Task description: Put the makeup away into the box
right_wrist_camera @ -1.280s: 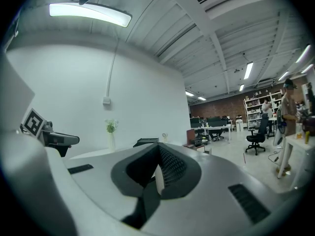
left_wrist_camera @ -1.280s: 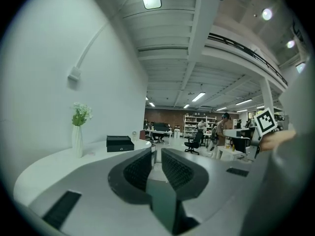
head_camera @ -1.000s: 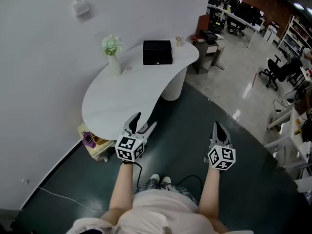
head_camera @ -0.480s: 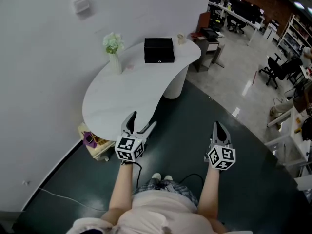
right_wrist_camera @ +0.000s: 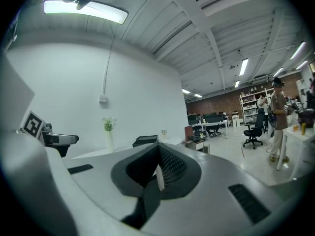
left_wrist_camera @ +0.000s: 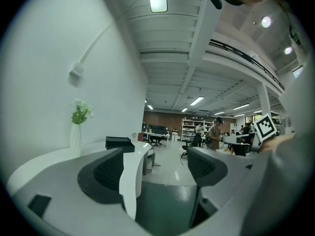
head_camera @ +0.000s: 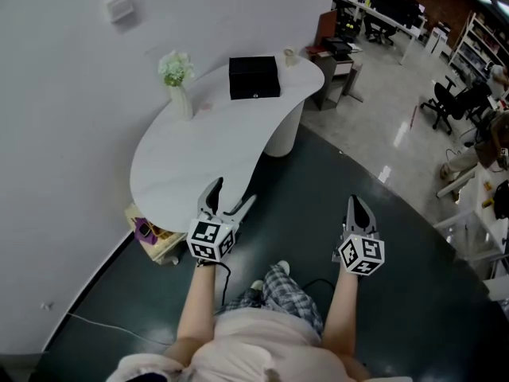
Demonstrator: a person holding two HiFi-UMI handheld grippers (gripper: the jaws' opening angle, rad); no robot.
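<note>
While the box (head_camera: 254, 78) sits at the surface's (head_camera: 199, 157) far end, well ahead, the left tool (head_camera: 234, 194), jaws just opened and empty, is nearer; right tool (head_camera: 355, 203) clenched on nothing; makeup too small to tell.

The curved white surface (head_camera: 199, 157) looks smooth, with a faint satin sheen. The black box (head_camera: 254, 78) at its far end is matt. The white vase (head_camera: 182, 103) on the left looks smooth. The near floor (head_camera: 294, 205) is dark green and half-glossy. The far floor (head_camera: 382, 126) on the right is pale, polished and reflects light. The right hand-held gripper (head_camera: 355, 203) is matt grey plastic with dark ribbed pads (right_wrist_camera: 170, 167).
</note>
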